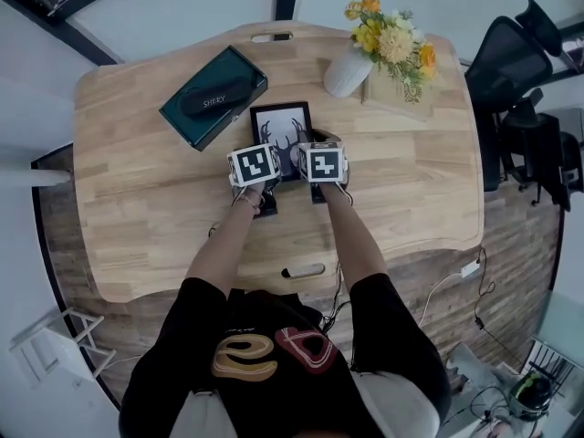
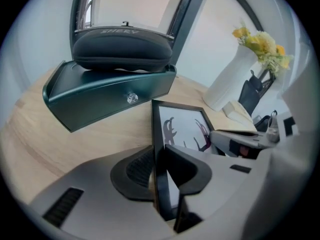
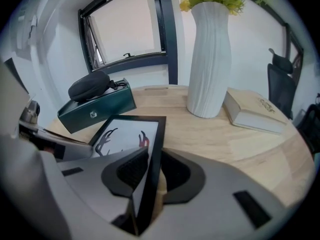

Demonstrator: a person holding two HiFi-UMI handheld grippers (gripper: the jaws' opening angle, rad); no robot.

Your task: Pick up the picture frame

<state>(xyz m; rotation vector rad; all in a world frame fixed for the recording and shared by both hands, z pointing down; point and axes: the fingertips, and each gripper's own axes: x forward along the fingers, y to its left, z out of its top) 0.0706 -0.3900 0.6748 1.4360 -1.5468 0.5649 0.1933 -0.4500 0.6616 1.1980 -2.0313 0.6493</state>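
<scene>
left gripper (image 2: 159, 176) and right gripper (image 3: 150, 176) each clamp a side rail of the picture frame (image 1: 281, 121) mid-table (image 1: 137, 199); green box (image 1: 213, 97) just beside its far-left corner, white vase (image 1: 347, 69) far-right, apart.

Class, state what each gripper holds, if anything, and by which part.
Both hold the picture frame: the left gripper clamps its left edge, the right gripper its right edge.

picture frame (image 1: 281, 122) mid-table (image 1: 137, 181) | box (image 1: 186, 119) behind-left of it, case (image 1: 215, 99) on top | vase (image 1: 345, 71) behind-right, book (image 3: 255, 111) at vase's right
</scene>
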